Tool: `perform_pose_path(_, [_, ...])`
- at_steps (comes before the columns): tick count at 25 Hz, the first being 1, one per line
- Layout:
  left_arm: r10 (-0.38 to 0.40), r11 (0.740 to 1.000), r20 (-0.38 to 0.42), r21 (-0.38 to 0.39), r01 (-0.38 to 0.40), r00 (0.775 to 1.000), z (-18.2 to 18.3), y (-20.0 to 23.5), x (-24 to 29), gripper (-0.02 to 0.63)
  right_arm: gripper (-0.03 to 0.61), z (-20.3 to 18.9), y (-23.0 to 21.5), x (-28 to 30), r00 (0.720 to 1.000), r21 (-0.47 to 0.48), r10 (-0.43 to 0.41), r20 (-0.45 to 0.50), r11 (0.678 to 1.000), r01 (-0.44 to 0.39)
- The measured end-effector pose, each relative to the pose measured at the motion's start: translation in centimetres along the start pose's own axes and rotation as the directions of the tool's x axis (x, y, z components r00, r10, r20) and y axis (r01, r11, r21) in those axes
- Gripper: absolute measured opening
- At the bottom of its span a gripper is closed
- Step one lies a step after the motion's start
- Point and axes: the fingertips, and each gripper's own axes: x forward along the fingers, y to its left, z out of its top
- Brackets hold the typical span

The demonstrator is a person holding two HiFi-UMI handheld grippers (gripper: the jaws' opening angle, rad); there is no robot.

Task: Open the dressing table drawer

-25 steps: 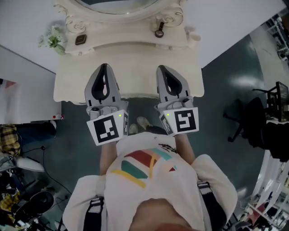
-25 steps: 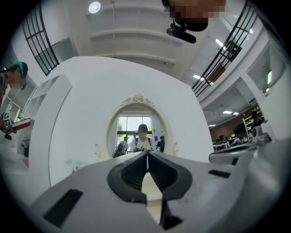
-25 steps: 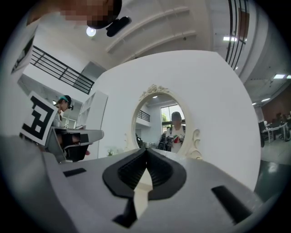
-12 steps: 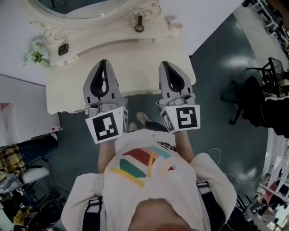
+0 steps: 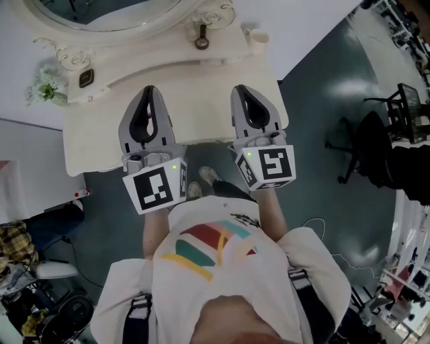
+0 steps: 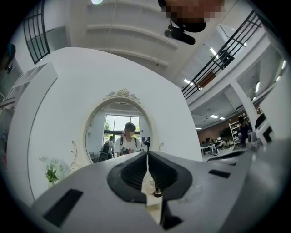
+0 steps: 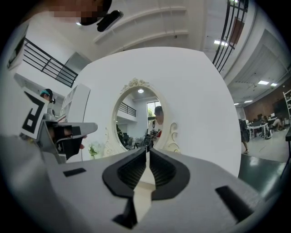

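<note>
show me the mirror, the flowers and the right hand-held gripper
mirror (image 5: 114, 17), head view, on the glass near the lower rim
flowers (image 5: 44, 87), head view, on the white blooms
right hand-held gripper (image 5: 243, 91), head view, at the tips of its shut jaws

White flowers (image 5: 46, 86), a dark square object (image 5: 85, 78) and a pale cup (image 5: 257, 41) stand well apart; a black chair (image 5: 375, 156) stands far right.
</note>
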Motion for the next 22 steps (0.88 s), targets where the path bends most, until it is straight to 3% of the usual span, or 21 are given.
perform_pose_path(4, [0.003,1.0,-0.015,0.002,-0.003,1.0,-1.0,0.0,1.7,0.012,0.003,-2.2,-1.7,2.7,0.998,-0.002,0.006,-0.063,1.0,-0.006])
perform_pose_path(9, [-0.003,1.0,-0.044,0.008,0.004,0.999,-3.1,0.1,3.9,0.012,0.064,-7.0,-4.2,7.1,0.985,-0.012,-0.019,-0.17,1.0,0.017])
perform_pose_path(15, [0.032,0.999,0.028,0.014,-0.032,0.999,-3.5,0.8,5.4,0.012,0.127,-12.8,-6.4,11.4,0.961,0.015,-0.011,-0.277,1.0,0.016])
perform_pose_path(22, [0.054,0.998,0.007,0.025,-0.055,0.998,-5.8,0.7,6.7,0.012,0.135,-19.5,-9.2,14.6,0.913,0.029,-0.043,-0.406,0.998,0.06])
